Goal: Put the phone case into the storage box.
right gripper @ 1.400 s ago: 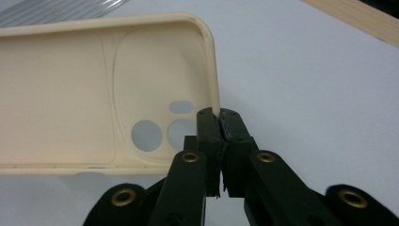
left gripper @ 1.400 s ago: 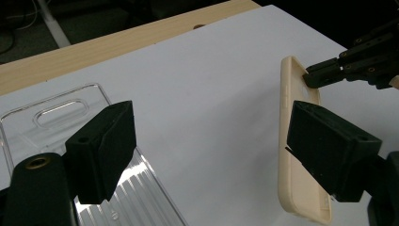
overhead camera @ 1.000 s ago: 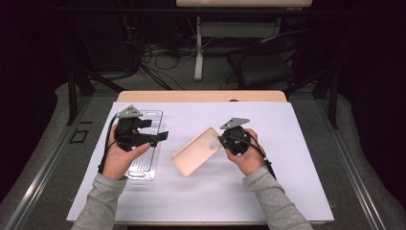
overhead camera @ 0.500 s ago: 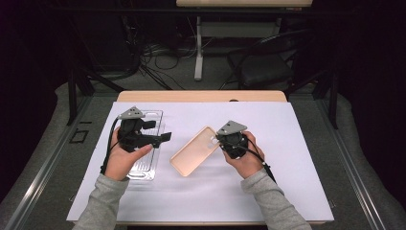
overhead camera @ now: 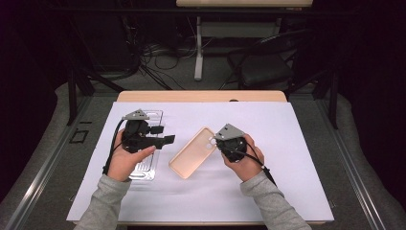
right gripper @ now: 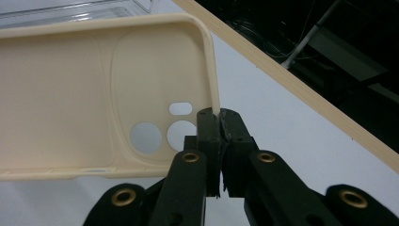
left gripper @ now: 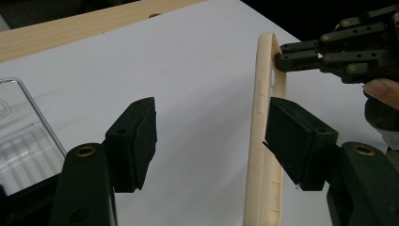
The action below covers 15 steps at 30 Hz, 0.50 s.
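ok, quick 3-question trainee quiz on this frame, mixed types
1. True or false: the right tool is shut on the rim of the beige phone case.
2. Which lies nearest the left tool? A) the clear case B) a mug C) scissors
3. Fill in: both cases lie on a ___ sheet.

Key: 1 true; 2 A; 3 white.
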### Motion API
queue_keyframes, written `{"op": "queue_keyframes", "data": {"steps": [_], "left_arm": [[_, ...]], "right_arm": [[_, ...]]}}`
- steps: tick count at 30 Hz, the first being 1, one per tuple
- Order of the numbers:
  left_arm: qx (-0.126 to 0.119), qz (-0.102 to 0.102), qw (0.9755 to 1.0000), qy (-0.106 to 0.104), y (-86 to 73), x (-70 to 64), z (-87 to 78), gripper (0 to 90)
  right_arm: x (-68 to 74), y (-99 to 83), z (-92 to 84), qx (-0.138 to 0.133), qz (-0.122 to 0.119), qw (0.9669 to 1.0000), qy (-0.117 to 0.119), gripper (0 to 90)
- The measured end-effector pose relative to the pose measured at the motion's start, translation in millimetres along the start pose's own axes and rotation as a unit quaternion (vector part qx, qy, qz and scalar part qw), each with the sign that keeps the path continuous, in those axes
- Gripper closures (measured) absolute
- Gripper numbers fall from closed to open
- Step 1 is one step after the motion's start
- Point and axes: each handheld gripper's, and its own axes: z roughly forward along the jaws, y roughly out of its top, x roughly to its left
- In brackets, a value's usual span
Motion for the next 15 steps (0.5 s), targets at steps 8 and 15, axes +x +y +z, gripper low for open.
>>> {"op": "queue_keyframes", "data": {"steps": [8,15], "left_arm": [[-0.002,0.002,0.9998,-0.019,-1.9,-3.4,5.8,37.7],[0.016,-0.026,0.9979,-0.056,-5.3,-4.8,12.5,41.9]], "right_arm": [[2.2,0.8,-1.9,-0.006,-0.005,0.9999,-0.006,88.0],[3.7,1.3,-3.3,-0.012,-0.012,0.9998,-0.012,88.0]]}}
